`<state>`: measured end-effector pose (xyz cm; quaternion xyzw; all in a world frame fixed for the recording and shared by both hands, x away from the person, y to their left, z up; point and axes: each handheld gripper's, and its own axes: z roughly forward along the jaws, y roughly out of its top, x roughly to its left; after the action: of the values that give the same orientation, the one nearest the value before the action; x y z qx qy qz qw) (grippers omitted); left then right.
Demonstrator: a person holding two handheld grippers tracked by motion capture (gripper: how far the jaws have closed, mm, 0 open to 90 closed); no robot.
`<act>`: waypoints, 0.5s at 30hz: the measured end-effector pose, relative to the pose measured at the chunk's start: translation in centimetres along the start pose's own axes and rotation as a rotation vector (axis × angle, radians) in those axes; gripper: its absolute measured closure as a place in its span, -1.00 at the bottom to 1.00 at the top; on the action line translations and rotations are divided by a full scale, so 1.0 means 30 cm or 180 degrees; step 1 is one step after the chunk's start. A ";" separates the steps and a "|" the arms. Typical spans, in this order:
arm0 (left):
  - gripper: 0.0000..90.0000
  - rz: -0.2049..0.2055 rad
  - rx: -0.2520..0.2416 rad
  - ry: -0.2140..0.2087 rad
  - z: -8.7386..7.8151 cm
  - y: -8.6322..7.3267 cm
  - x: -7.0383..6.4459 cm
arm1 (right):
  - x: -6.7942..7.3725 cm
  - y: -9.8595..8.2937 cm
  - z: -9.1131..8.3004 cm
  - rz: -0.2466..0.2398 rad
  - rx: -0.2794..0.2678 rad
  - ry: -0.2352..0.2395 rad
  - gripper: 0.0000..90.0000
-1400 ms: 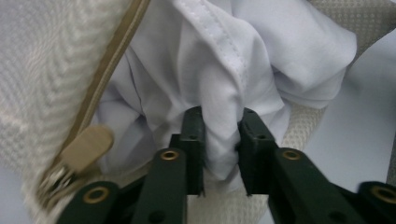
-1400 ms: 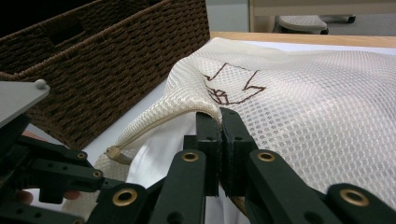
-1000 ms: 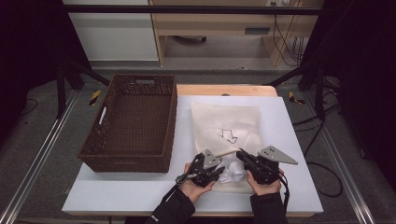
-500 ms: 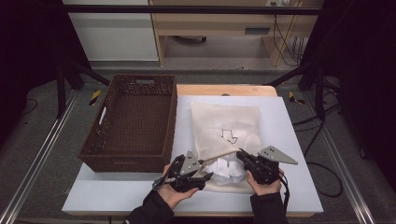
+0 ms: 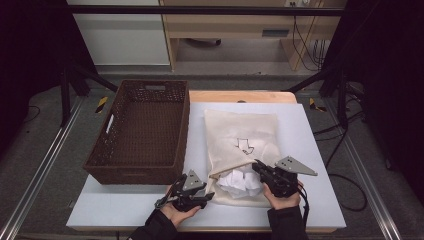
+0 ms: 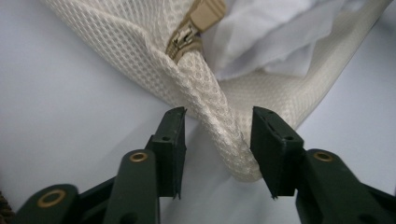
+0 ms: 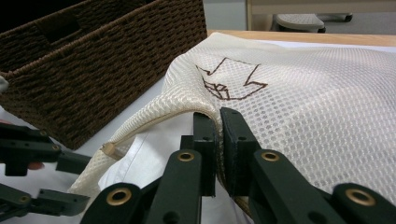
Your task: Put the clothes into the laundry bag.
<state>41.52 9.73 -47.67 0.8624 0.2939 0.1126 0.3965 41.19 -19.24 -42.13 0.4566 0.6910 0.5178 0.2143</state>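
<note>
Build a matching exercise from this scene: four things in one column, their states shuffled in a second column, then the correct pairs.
Things:
1. left claw
2. right claw
3. wicker basket
4. white cloth

States:
A. dark brown, holding nothing
B. shut on the mesh bag's upper edge
C. open, astride the bag's corner fold
D. showing inside the bag's open mouth

Pairs: 1-C, 2-B, 3-A, 4-D
</note>
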 end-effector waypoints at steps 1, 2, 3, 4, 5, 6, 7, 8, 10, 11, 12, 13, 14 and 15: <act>0.29 -0.0012 -0.0034 -0.0009 0.002 -0.006 0.001 | 0.000 0.000 0.001 -0.0010 0.0012 0.0000 0.86; 0.35 -0.0010 -0.0038 -0.0055 0.004 -0.009 0.003 | 0.001 -0.001 0.002 -0.0029 0.0026 -0.0007 0.84; 0.37 0.0034 -0.0027 -0.0048 0.008 -0.011 0.002 | 0.002 -0.002 0.004 -0.0025 0.0027 -0.0017 0.83; 0.40 0.0071 -0.0048 -0.0041 0.011 -0.014 0.001 | 0.002 -0.002 0.005 -0.0028 0.0036 -0.0011 0.80; 0.43 0.0103 -0.0029 -0.0030 0.014 -0.016 0.001 | 0.002 -0.003 0.005 -0.0025 0.0041 -0.0011 0.78; 0.47 0.0103 -0.0029 -0.0030 0.014 -0.016 0.001 | 0.003 -0.004 0.006 -0.0020 0.0032 -0.0015 0.74; 0.47 0.0102 -0.0034 -0.0029 0.017 -0.019 0.000 | 0.003 -0.004 0.006 -0.0020 0.0032 -0.0015 0.74; 0.51 0.0069 -0.0049 -0.0037 0.018 -0.023 0.002 | 0.003 -0.005 0.006 -0.0031 0.0029 -0.0025 0.71; 0.60 0.0051 -0.0037 -0.0020 0.016 -0.023 0.004 | 0.006 -0.005 0.006 -0.0034 0.0029 -0.0032 0.63; 0.63 0.0014 -0.0034 -0.0031 0.015 -0.023 0.007 | 0.007 -0.005 0.006 -0.0041 0.0031 -0.0039 0.57; 0.68 -0.0009 -0.0035 -0.0049 0.015 -0.024 0.012 | 0.009 -0.006 0.004 -0.0045 0.0044 -0.0051 0.39; 0.72 -0.0009 -0.0035 -0.0049 0.015 -0.024 0.012 | 0.009 -0.006 0.004 -0.0045 0.0044 -0.0051 0.39; 0.72 -0.0035 -0.0061 -0.0059 0.015 -0.028 0.017 | 0.010 -0.006 0.000 -0.0063 0.0040 -0.0070 0.25; 0.74 -0.0035 -0.0061 -0.0059 0.015 -0.028 0.017 | 0.010 -0.006 0.000 -0.0063 0.0040 -0.0070 0.25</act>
<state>41.76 10.19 -48.63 0.8579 0.2939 0.1053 0.4080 40.95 -19.00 -42.25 0.4568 0.6964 0.5062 0.2241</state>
